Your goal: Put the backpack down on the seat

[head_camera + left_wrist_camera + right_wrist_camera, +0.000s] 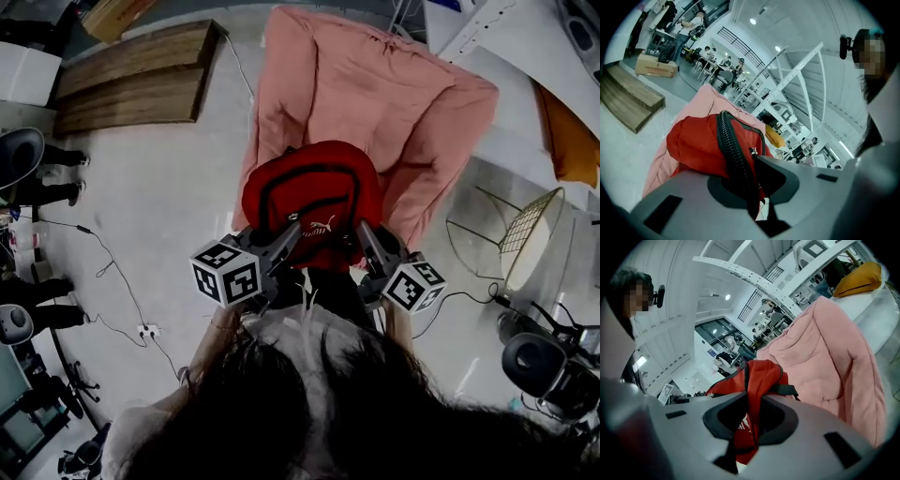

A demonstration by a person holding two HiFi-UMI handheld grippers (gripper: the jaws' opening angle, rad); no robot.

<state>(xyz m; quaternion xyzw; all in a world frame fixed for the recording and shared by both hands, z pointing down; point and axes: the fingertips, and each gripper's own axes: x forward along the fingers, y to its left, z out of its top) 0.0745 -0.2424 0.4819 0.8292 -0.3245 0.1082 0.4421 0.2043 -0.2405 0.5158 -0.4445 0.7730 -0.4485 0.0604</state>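
Left gripper (285, 236) and right gripper (362, 240) fingers pinch backpack (314, 192). Lower level onto seat (375, 84) beyond fingers, then release.

The left hand-held gripper (292, 231) points away from the person and slightly right, its marker cube (226, 272) at the near end and its grey jaws angled inward. In the left gripper view its jaws are pressed together on a black zipped edge of the red fabric backpack (314, 192). The right hand-held gripper (362, 236) mirrors it, pointing away and slightly left, so the two tips lie near each other. Its jaws are clamped on a fold of the same backpack's red cloth. Both bare forearms, left (214, 345) and right (399, 328), reach forward from the body, elbows bent.
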